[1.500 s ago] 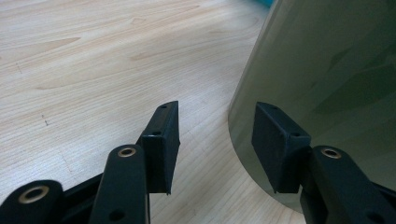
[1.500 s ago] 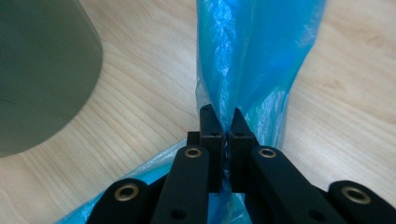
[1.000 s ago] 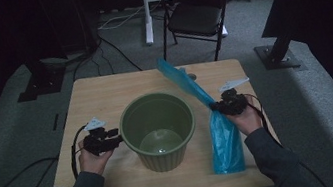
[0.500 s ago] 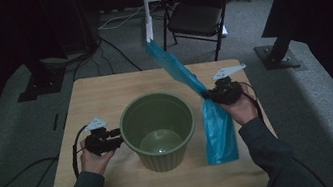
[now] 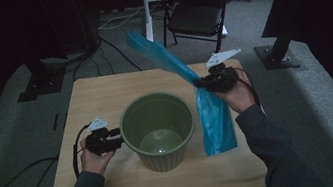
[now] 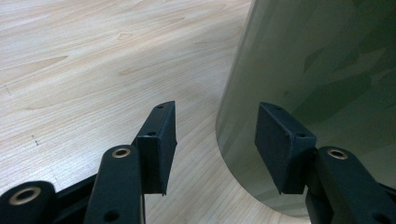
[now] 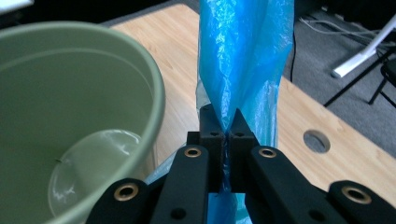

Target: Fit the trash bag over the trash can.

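High view shows the right gripper (image 5: 202, 84) pinching the blue plastic bag (image 5: 215, 121) up (not in the green bin (image 5: 158, 129) yet), left gripper (image 5: 119, 142) spread wide beside it.

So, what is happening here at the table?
A person works with two handheld grippers. The right gripper is shut on a blue plastic bag, holding it up beside a green bin on the wooden table. The left gripper is open, next to the bin's outer wall.

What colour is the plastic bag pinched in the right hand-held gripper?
Bright blue plastic bag, translucent; clearest in the right gripper view.
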A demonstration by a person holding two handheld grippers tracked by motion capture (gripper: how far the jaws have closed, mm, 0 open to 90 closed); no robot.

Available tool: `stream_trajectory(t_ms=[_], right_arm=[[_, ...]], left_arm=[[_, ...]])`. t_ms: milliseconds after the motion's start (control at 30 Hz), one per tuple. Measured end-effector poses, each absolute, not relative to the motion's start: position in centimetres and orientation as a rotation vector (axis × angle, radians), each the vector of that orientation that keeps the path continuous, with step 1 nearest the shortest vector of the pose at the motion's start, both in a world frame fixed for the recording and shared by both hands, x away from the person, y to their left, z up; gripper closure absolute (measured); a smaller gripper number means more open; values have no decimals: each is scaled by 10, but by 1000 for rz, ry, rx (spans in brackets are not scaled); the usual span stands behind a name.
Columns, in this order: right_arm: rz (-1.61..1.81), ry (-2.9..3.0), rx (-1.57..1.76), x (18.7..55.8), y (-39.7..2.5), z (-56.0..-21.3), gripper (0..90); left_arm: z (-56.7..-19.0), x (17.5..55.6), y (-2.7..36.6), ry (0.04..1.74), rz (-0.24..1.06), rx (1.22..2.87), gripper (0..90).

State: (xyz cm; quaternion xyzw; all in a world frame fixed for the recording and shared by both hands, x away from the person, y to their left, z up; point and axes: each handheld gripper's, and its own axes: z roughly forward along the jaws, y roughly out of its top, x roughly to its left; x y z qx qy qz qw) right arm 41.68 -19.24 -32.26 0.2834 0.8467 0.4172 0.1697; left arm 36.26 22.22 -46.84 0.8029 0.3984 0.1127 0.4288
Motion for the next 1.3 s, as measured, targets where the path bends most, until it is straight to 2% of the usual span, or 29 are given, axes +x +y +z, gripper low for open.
stream_trajectory(t_ms=[300, 500, 1300], right_arm=[[1213, 2400, 753, 419, -181, -298, 885], [1238, 2400, 698, 423, -155, -283, 884], [1285, 2430, 589, 428, -94, -265, 883]], left_arm=[[-467, 361, 219, 991, 327, 2019, 473], [-466, 361, 218, 977, 328, 2022, 456], [-465, 359, 208, 950, 328, 2032, 458]])
